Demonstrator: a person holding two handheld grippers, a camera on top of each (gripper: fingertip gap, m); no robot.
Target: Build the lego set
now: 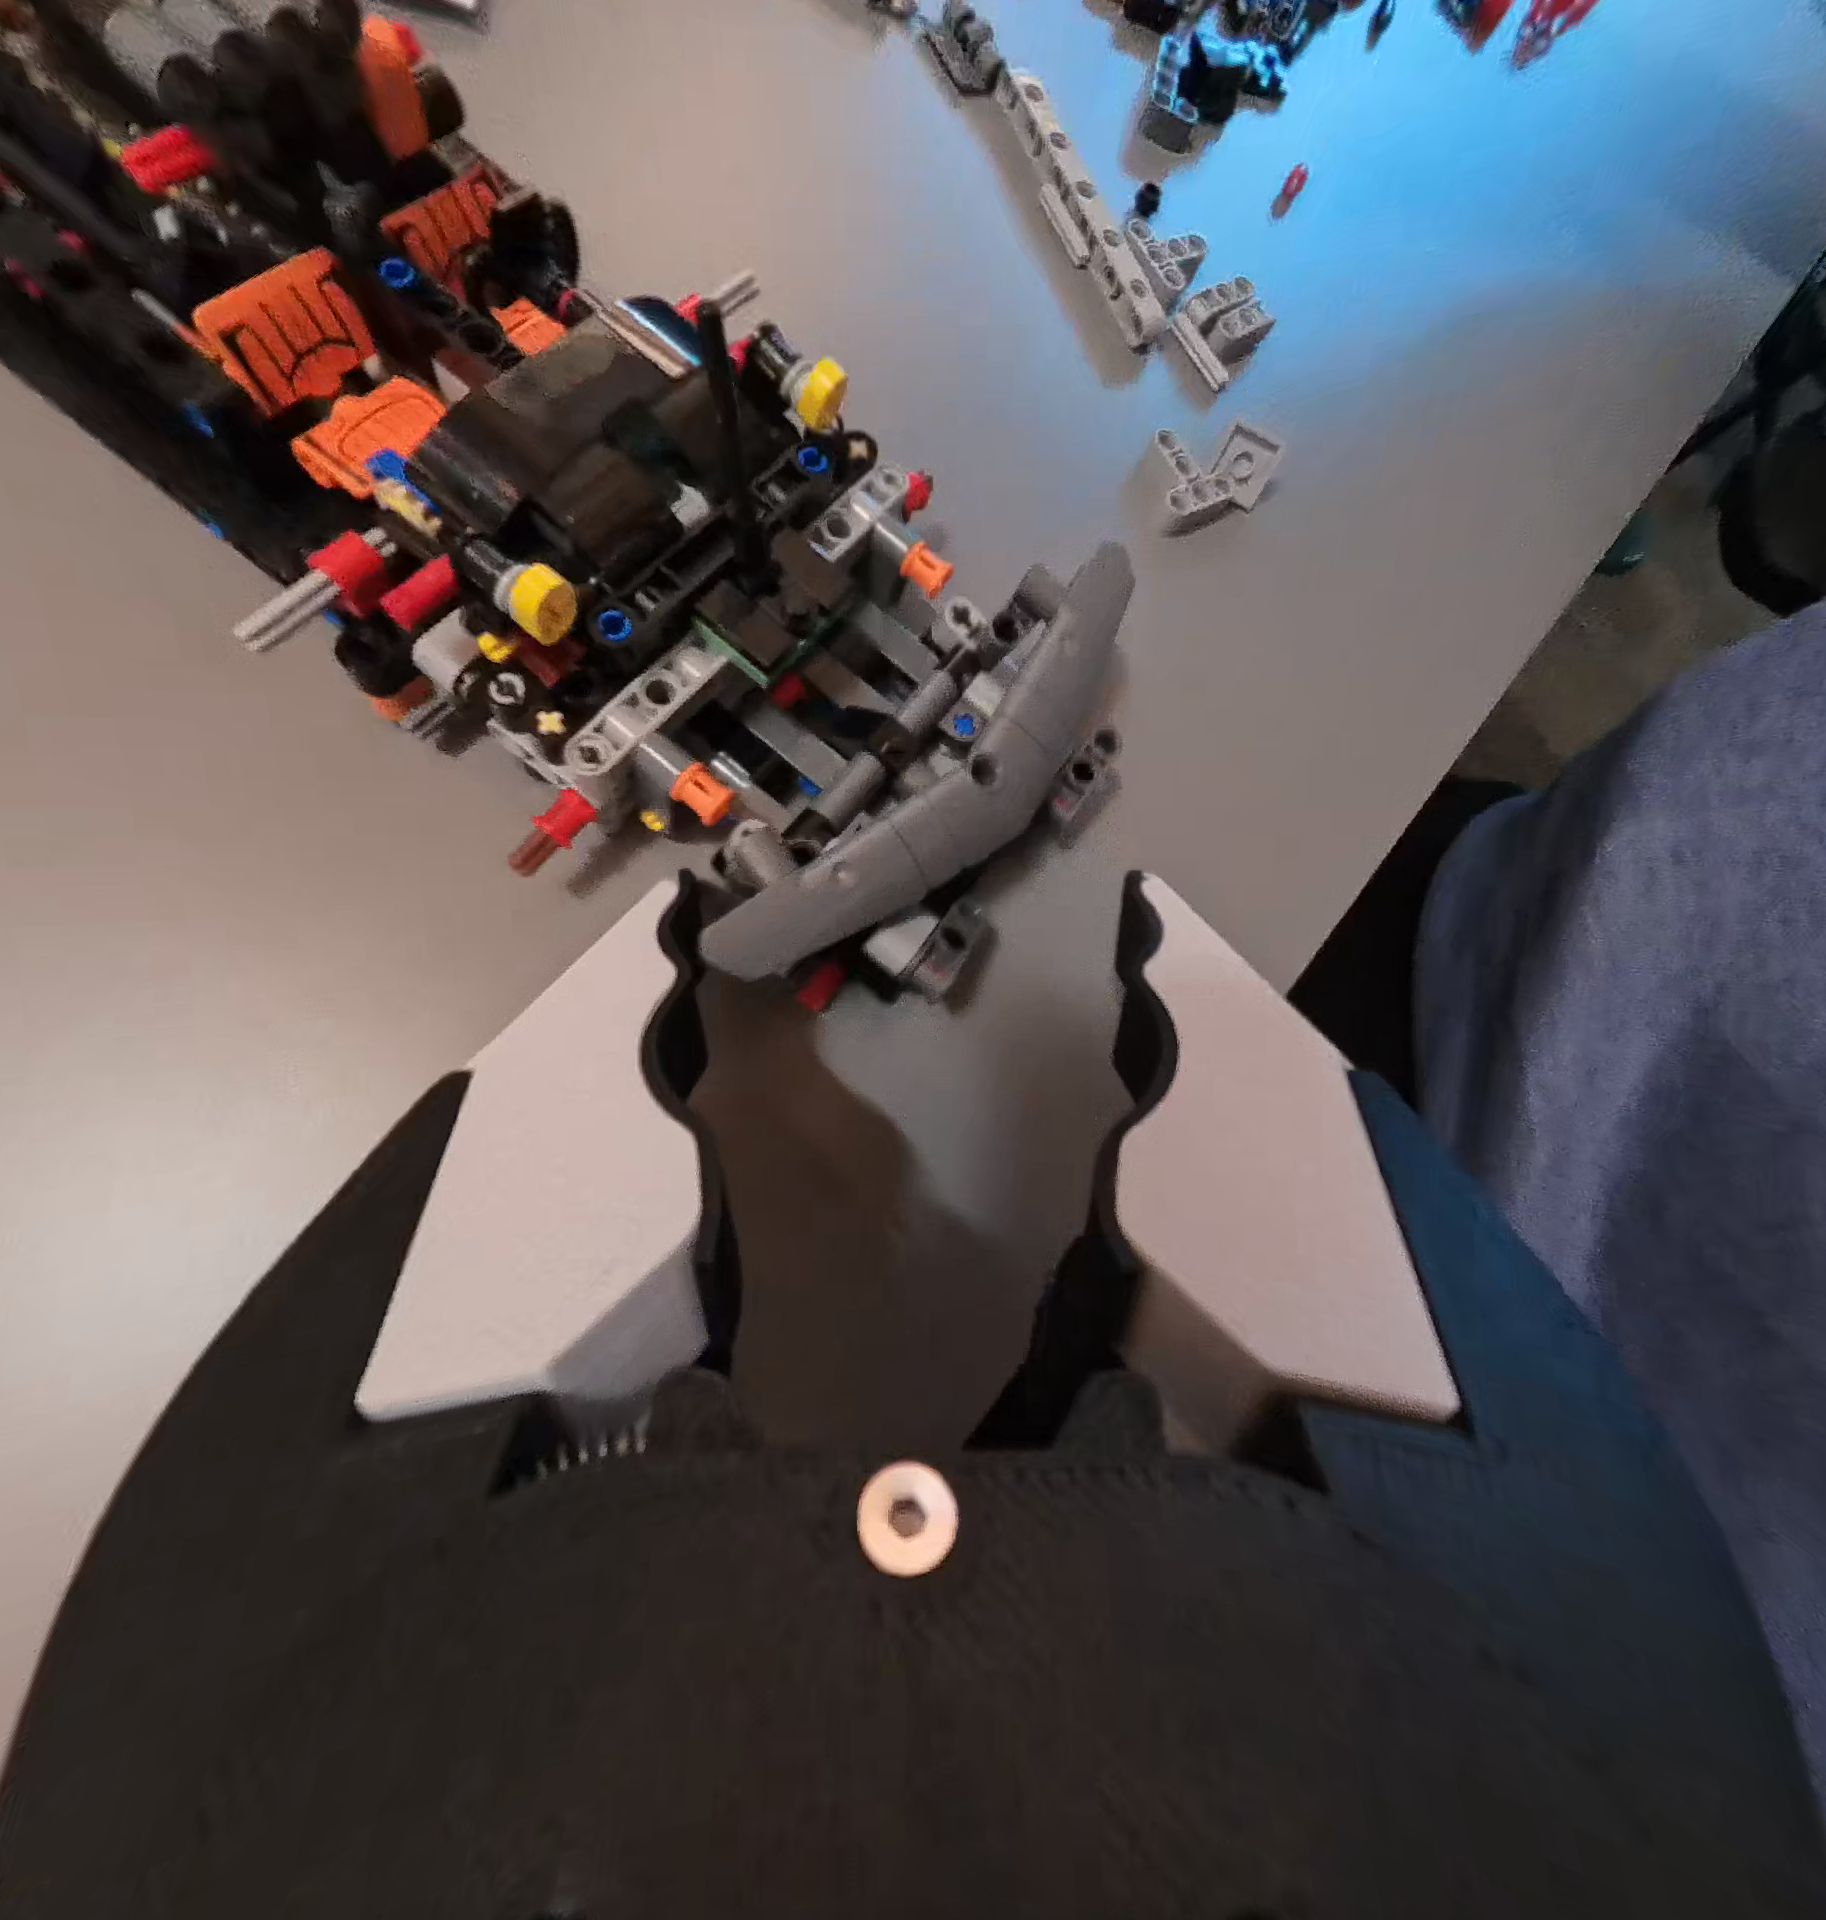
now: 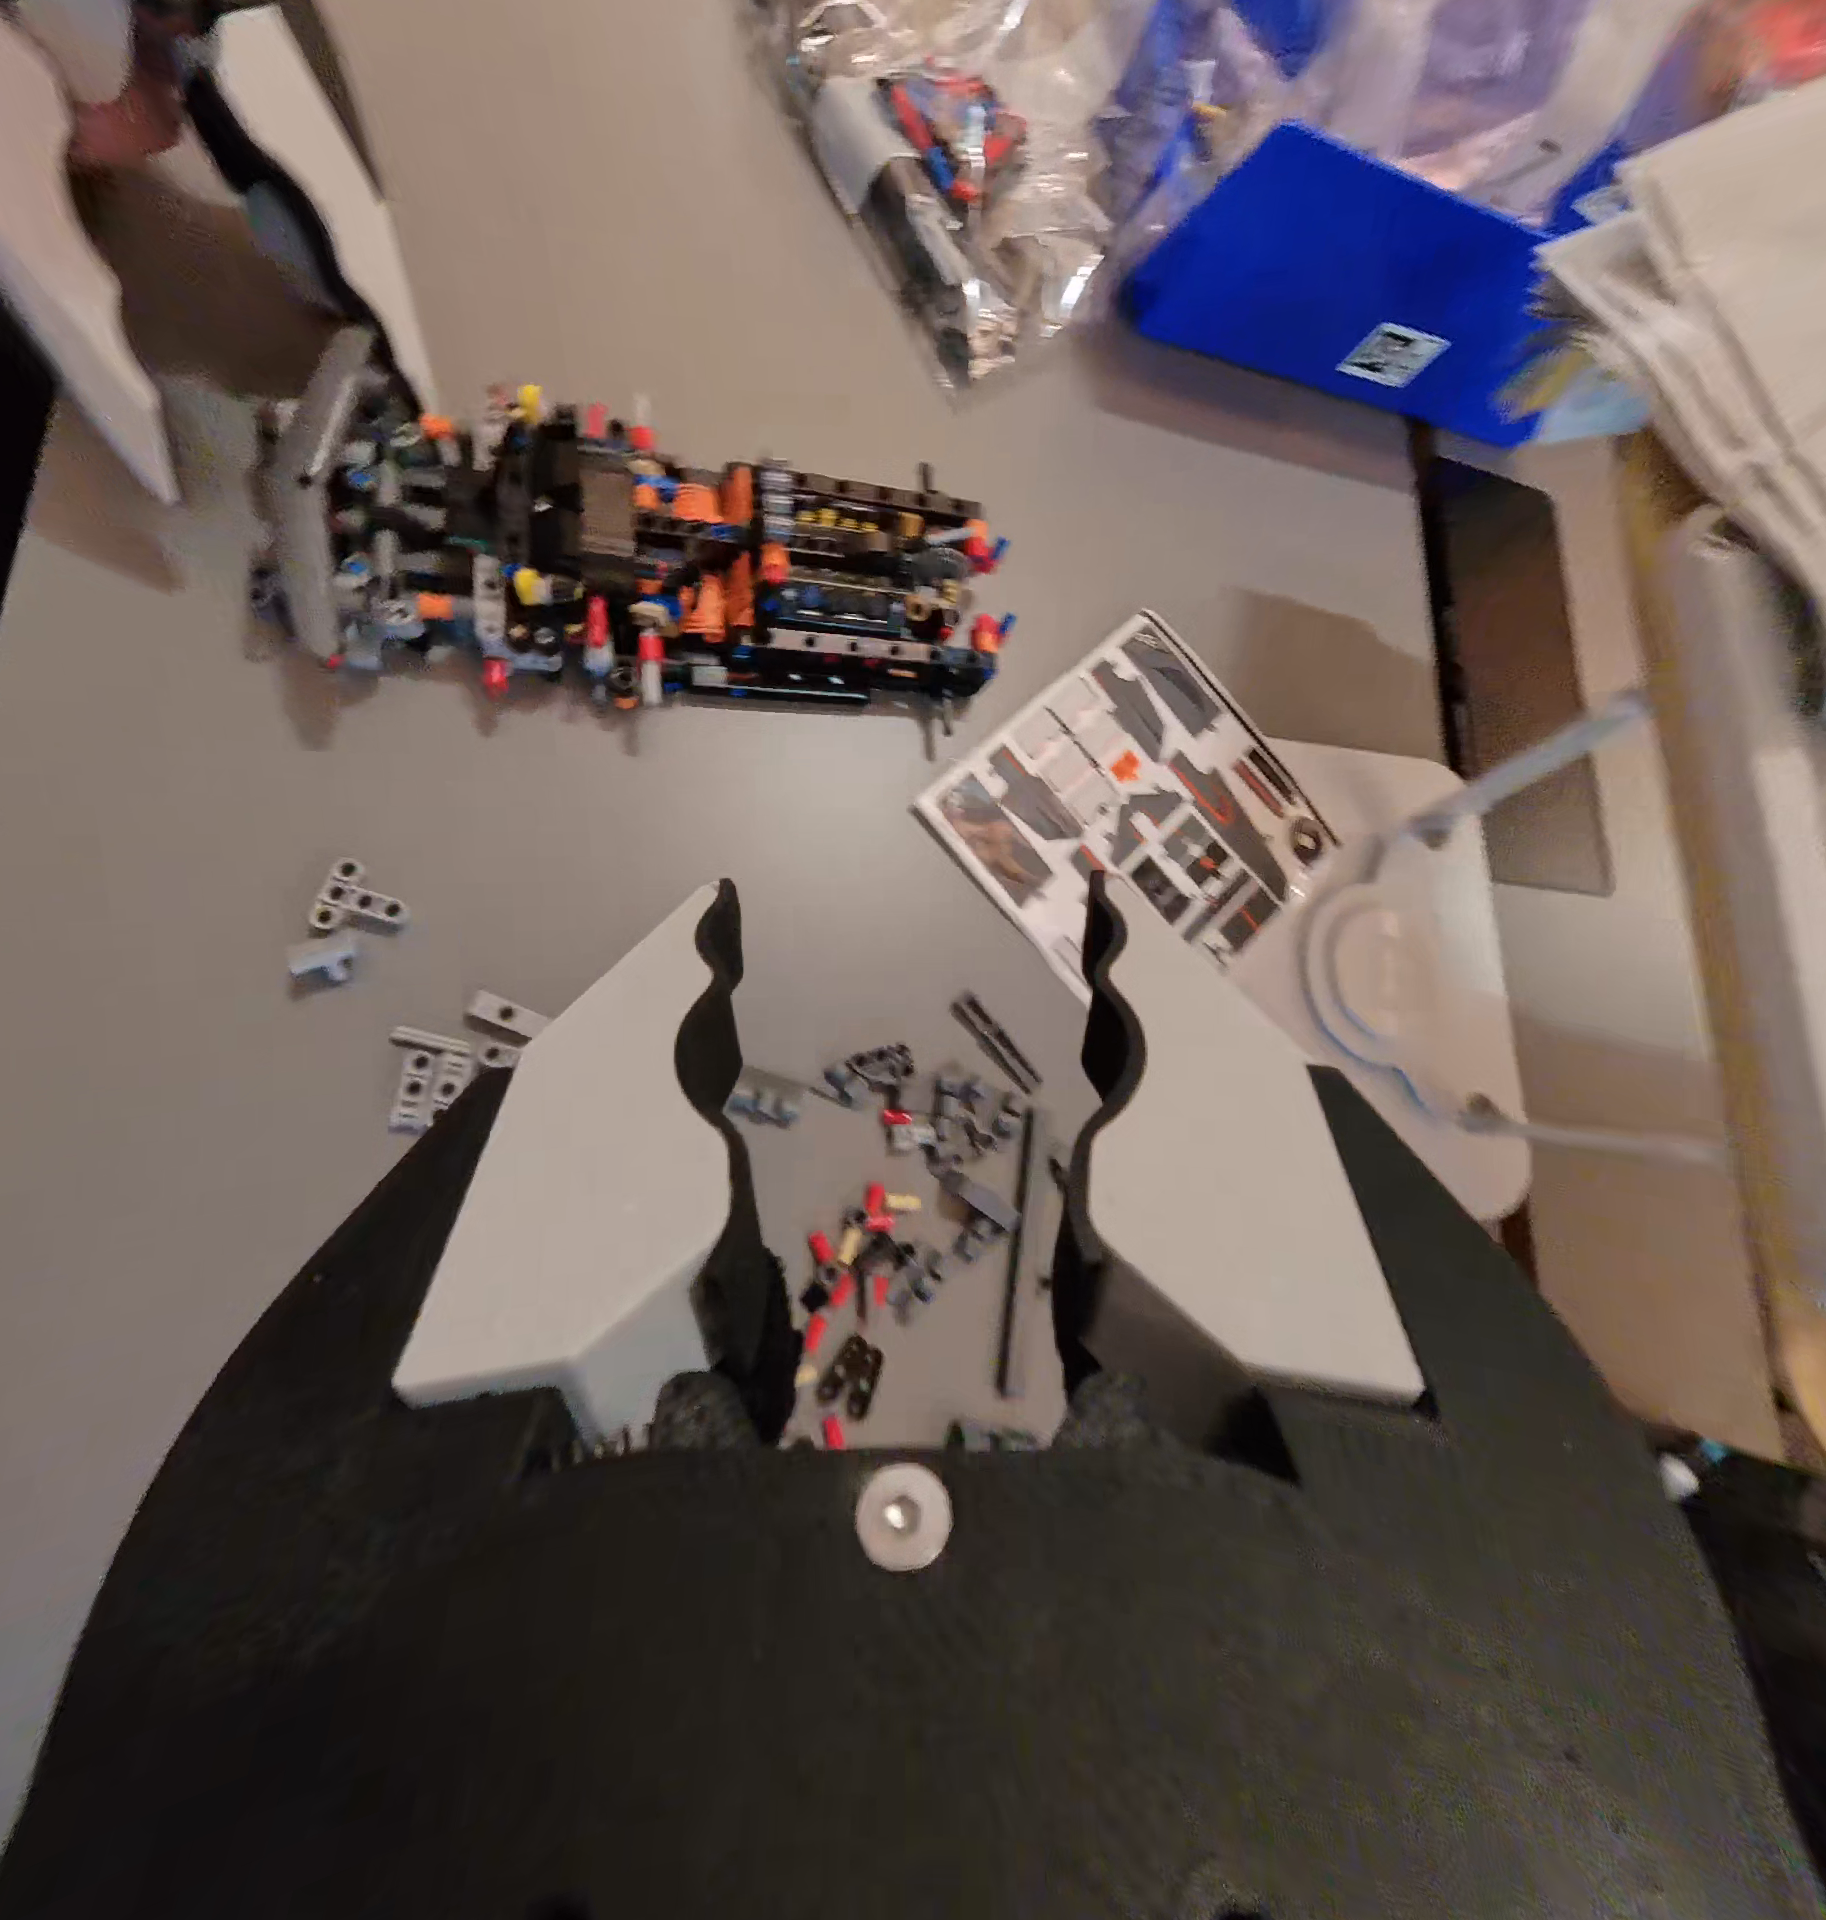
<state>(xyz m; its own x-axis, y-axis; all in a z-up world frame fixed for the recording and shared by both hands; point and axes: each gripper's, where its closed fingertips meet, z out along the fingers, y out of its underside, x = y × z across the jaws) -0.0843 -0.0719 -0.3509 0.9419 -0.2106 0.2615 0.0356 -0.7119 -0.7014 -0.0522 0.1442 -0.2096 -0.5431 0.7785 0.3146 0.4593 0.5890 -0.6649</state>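
Note:
A long black, grey and orange lego chassis [image 1: 535,520] lies on the grey table, its curved grey bumper [image 1: 940,800] toward me. My left gripper [image 1: 904,894] is open and empty, its tips just short of the bumper end. In the right wrist view the same chassis [image 2: 628,571] lies across the table with the left gripper [image 2: 296,260] at its grey end. My right gripper [image 2: 909,904] is open and empty, held high above a scatter of small loose pieces [image 2: 888,1226].
Grey beams and connectors [image 1: 1148,270] lie to the right of the chassis, also in the right wrist view [image 2: 358,914]. A sticker sheet [image 2: 1127,800], a blue box [image 2: 1335,270] and clear parts bags [image 2: 950,156] lie beyond. The table edge [image 1: 1511,717] and a person's blue clothing [image 1: 1667,1039] are at right. Spacing between my two grippers at the tips: around 25 cm.

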